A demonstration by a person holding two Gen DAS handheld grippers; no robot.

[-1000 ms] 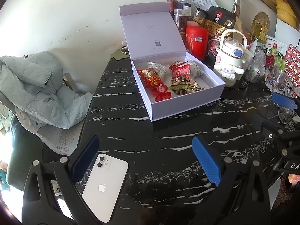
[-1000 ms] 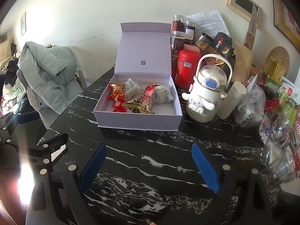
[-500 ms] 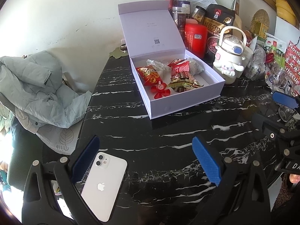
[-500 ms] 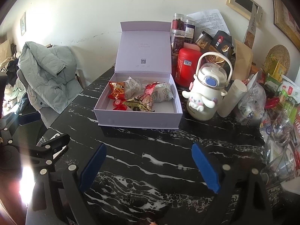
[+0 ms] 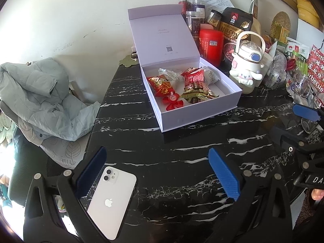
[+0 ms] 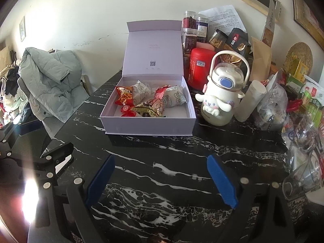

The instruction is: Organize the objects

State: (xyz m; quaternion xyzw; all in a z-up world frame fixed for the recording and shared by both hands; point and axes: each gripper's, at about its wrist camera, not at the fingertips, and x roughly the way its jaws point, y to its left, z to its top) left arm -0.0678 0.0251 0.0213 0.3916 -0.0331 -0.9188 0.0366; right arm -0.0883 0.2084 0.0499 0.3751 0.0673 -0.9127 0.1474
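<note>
An open lilac gift box [image 5: 198,113] [image 6: 147,125] stands on the black marble table [image 5: 182,145] [image 6: 172,147], its lid upright at the back. Inside lie several wrapped snacks [image 5: 192,89] [image 6: 149,103] and a small red flower-shaped piece [image 5: 172,102]. A white phone [image 5: 112,200] lies face down near the table's front left, just inside my left gripper's left finger. My left gripper [image 5: 157,158] is open above the table, short of the box. My right gripper [image 6: 161,160] is also open, with only bare table between its fingers.
A white cartoon-dog bottle [image 5: 246,70] [image 6: 220,101] stands right of the box, with a red canister [image 5: 211,44] [image 6: 199,68], jars and bags behind. Glass cups [image 6: 303,174] and packets crowd the right edge. A grey-green jacket [image 5: 40,97] [image 6: 50,83] hangs over a chair at left.
</note>
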